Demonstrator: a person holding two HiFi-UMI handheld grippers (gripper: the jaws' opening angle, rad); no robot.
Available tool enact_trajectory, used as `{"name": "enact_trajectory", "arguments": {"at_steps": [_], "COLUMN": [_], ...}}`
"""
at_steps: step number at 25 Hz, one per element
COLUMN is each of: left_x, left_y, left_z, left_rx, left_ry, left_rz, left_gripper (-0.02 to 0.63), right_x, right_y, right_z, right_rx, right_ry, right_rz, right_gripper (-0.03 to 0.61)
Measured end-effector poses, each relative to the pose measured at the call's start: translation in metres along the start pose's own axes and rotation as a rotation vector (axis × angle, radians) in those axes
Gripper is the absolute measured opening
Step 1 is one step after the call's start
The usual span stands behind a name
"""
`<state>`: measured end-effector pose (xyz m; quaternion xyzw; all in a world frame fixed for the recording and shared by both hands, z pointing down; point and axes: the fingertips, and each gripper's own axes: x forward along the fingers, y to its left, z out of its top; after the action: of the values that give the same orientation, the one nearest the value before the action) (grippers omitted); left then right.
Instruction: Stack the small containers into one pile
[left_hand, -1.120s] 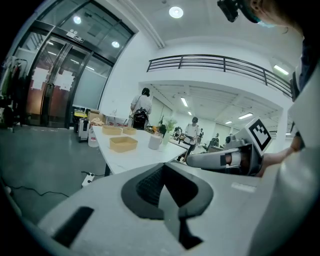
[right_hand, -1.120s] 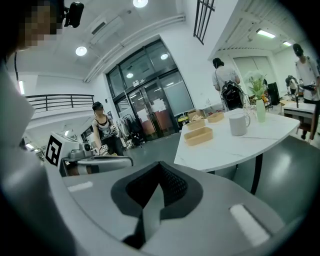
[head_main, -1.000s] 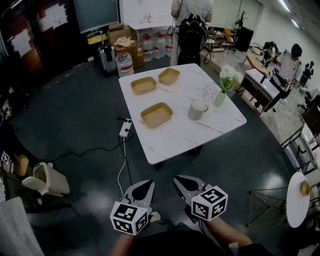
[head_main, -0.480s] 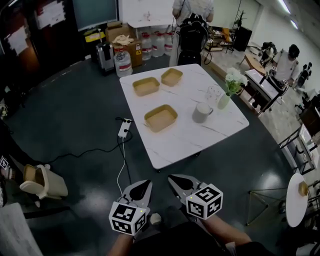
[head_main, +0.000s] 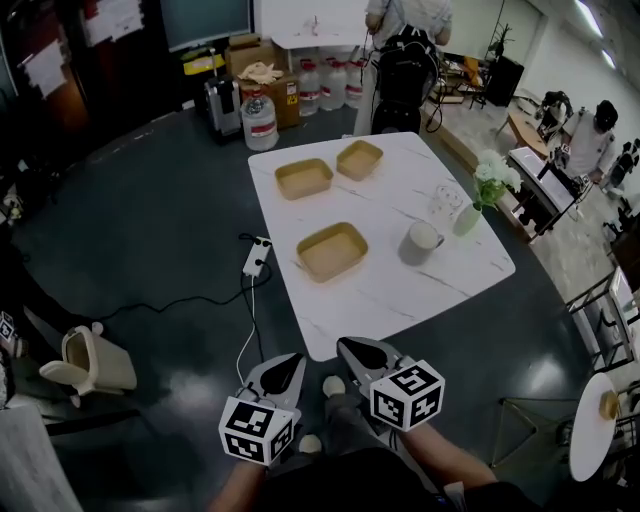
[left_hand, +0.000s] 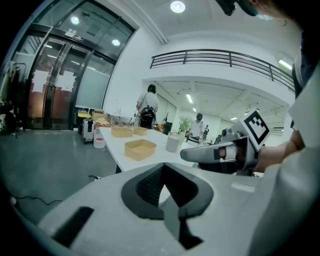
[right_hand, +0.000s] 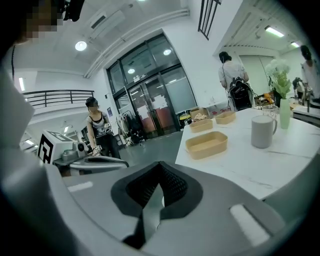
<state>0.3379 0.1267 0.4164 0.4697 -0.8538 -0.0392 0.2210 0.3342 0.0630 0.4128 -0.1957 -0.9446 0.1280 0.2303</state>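
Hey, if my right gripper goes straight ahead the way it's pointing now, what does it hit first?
Probably the near corner of the white table. The shut right gripper aims at that edge, well short of the nearest container. Depth is hard to judge, so it might pass just beside the corner.

You are facing a shallow tan near container (head_main: 332, 251), sitting upright, open and alone on the white table (head_main: 400, 295). The far-left container (head_main: 304, 178) and far-right container (head_main: 360, 159) are sitting just beside each other, unstacked, toward the far edge.
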Motion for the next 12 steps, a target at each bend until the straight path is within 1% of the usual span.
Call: {"name": "enact_trajectory", "arguments": {"at_steps": [4,8,12], "left_x": [0.037,0.073,0.097], "left_y": [0.011,0.023,0.037], "left_z": [0.014,0.028,0.038], "left_rx": [-0.002,0.004,0.011], "left_ry": [0.008,0.011,0.028], "left_rz": [0.015,0.033,0.055], "left_gripper": [-0.006,-0.006,-0.006], "right_x": [0.017,0.031,0.044], "right_y": [-0.028,-0.061,-0.087], "right_z": [0.017,0.034,0.049], "right_rx": [-0.011,-0.014,-0.006], "right_ry": [0.016,0.027,0.035], "right_rz": [0.015,0.006,0.003], "right_gripper": [-0.003,-0.003,-0.003]}}
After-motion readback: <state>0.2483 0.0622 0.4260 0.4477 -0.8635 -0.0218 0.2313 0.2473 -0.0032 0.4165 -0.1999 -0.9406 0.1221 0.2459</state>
